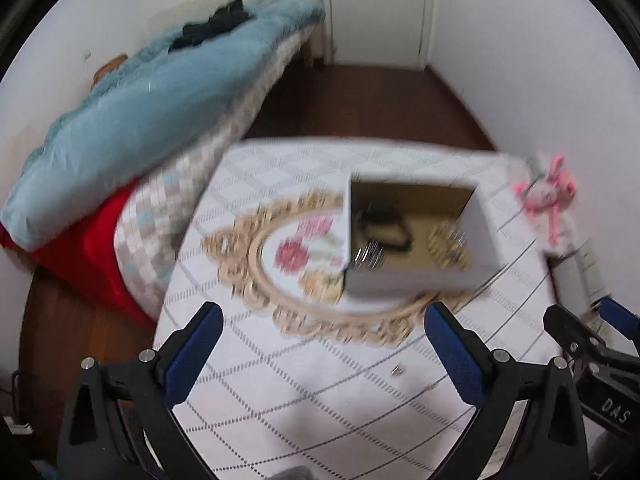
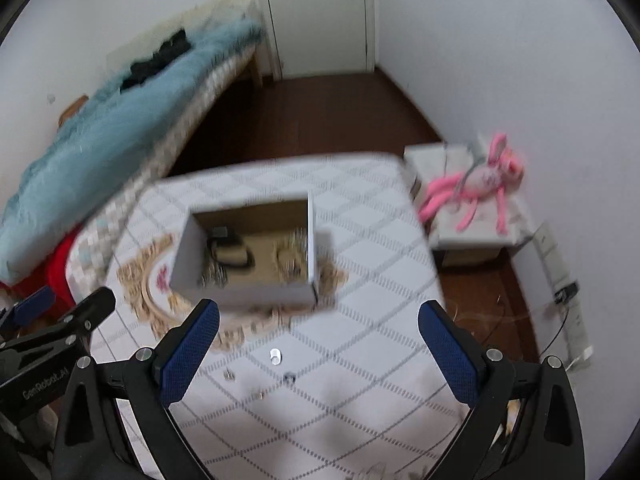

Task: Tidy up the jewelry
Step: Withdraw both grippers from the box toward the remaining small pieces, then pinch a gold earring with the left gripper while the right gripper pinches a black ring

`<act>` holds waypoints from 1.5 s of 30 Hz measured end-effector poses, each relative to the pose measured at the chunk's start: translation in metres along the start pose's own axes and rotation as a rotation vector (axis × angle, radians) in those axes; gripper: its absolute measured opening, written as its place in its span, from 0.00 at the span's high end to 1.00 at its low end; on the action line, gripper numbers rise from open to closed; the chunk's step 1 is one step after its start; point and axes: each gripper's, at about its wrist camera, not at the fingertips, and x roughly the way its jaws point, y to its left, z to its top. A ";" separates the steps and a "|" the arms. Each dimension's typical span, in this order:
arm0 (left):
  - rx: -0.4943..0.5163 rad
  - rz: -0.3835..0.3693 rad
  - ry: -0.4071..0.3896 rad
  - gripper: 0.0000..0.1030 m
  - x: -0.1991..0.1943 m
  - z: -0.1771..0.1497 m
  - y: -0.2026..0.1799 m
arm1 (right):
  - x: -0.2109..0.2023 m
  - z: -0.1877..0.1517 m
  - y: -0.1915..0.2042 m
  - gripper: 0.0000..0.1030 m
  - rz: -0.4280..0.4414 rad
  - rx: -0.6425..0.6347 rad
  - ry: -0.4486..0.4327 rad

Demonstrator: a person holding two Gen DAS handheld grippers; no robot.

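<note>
An open white box (image 1: 416,280) (image 2: 248,294) with a brown inside stands on a table with a white checked cloth (image 1: 320,392) (image 2: 360,400). Inside it lie a black cord-like piece (image 1: 384,228) (image 2: 232,252) and several shiny pieces, blurred. A small white ring-like piece (image 2: 275,356) and tiny loose pieces (image 2: 289,378) (image 1: 397,369) lie on the cloth before the box. My left gripper (image 1: 324,352) is open and empty, above the cloth near the box. My right gripper (image 2: 318,344) is open and empty, above the small pieces.
The box rests on an oval gold-framed tray with roses (image 1: 296,256) (image 2: 148,280). A bed with a blue blanket (image 1: 132,120) (image 2: 100,140) is to the left. A pink plush toy (image 2: 480,184) (image 1: 548,196) lies on a side stool at the right. Cables lie on the wooden floor (image 2: 520,320).
</note>
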 end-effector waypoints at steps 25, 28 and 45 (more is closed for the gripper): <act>0.043 0.015 0.213 0.01 0.093 -0.074 -0.010 | 0.124 -0.097 0.028 0.88 0.015 -0.113 0.173; 0.063 -0.044 0.199 0.01 0.090 -0.072 -0.026 | 0.119 -0.093 0.014 0.88 0.017 -0.069 0.169; 0.139 -0.118 0.156 0.82 0.094 -0.069 -0.075 | 0.109 -0.091 -0.044 0.88 -0.034 0.068 0.136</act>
